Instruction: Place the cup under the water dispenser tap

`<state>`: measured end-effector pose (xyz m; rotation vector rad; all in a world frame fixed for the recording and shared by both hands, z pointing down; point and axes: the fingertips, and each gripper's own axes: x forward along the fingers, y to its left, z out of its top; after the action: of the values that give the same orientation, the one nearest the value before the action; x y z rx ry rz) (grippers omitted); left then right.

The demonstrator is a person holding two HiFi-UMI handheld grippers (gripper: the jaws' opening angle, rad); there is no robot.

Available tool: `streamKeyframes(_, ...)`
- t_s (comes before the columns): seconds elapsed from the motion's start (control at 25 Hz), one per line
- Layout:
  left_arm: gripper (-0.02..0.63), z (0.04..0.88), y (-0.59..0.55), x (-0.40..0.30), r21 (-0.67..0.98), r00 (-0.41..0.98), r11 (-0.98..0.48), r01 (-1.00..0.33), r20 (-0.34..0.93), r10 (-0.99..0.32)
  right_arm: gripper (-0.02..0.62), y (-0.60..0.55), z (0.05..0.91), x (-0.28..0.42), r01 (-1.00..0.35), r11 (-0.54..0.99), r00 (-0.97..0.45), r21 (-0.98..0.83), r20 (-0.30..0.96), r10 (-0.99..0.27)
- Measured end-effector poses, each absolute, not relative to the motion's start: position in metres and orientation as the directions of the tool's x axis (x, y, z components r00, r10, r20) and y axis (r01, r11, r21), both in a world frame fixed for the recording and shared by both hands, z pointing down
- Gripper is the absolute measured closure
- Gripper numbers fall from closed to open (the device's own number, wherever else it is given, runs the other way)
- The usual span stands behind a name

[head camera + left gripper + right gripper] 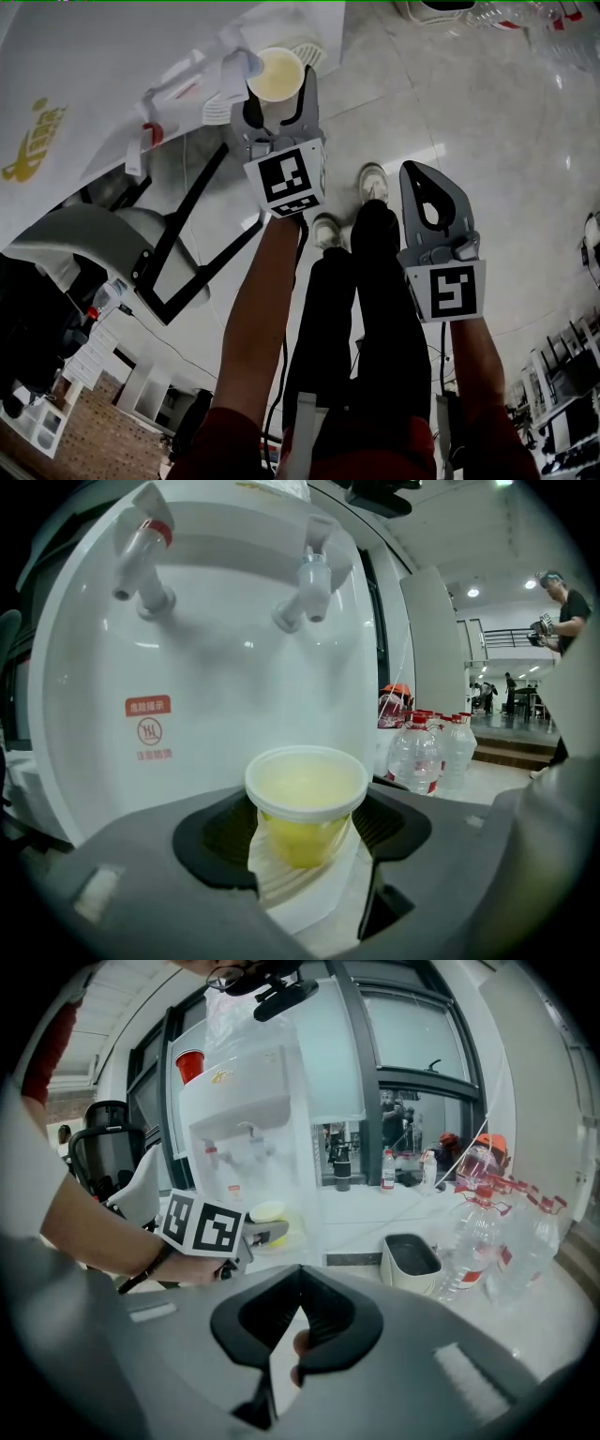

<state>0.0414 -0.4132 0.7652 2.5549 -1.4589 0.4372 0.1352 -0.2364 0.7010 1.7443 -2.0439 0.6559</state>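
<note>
My left gripper (307, 841) grips the yellow cup (307, 794) at a wide spread before the water dispenser (206, 686), its tap (309, 583) at twelve o'clock above the rim; my right gripper (298, 1274) is closed, empty

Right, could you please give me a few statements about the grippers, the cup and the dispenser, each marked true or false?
1. The left gripper holds the yellow cup between its jaws. True.
2. The right gripper carries a bottle. False: its jaws are together with nothing gripped.
3. The dispenser shows two taps, and the red-topped tap is on the left in the left gripper view. True.
4. In the left gripper view the water bottles stand left of the dispenser. False: they stand to its right.
</note>
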Motion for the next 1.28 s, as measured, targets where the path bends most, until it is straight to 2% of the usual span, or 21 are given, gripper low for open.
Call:
streamKeyframes(0.32,0.238,0.765,-0.411,0.04,-0.002,0.473,-0.506,-0.863,0.352,-0.808,0.594,-0.236,0.698,0.136,-0.987,0.133,-0.163,-0.094,0.558,-0.813)
streamKeyframes(0.72,0.238,0.748,-0.385,0.022,0.011,0.467,-0.5,-0.866,0.376,-0.8,0.594,-0.24,0.662,0.126,-0.988,0.14,-0.154,-0.065,0.514,-0.844)
streamKeyframes(1.08,0.238,0.693,-0.329,-0.013,0.031,0.475,-0.503,-0.864,0.382,-0.793,0.595,-0.227,0.602,0.105,-0.988,0.148,-0.15,-0.042,0.48,-0.864)
streamKeyframes(1.28,0.239,0.646,-0.298,-0.031,-0.01,0.498,-0.538,-0.843,0.368,-0.786,0.595,-0.215,0.556,0.092,-0.987,0.161,-0.151,-0.019,0.461,-0.874)
